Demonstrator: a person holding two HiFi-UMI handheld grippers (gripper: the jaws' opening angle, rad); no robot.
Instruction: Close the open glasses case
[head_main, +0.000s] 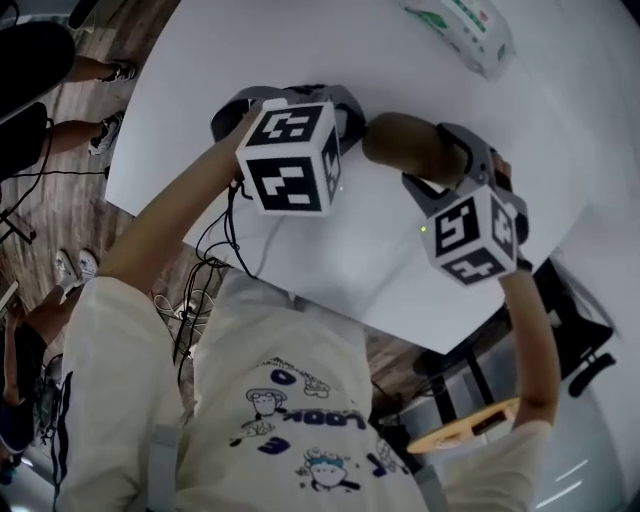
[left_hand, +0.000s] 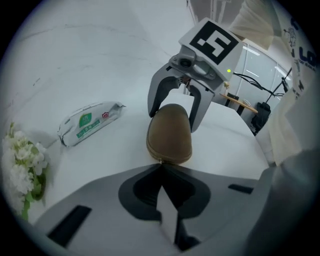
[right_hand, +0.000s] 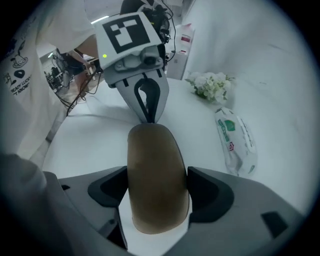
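I can read "LOOK", upside down in the head view, on the person's shirt (head_main: 300, 395). The wipes pack (left_hand: 90, 122) has a green label, but its print is too small for me.

Left hand-held gripper (left_hand: 161, 169) jaws together; right hand-held gripper (right_hand: 156, 187) jaws spread wide.

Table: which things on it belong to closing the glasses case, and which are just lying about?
Job in hand:
glasses case
left gripper, at one end of it
right gripper, astride the other end

Lying about:
wipes pack
white flowers
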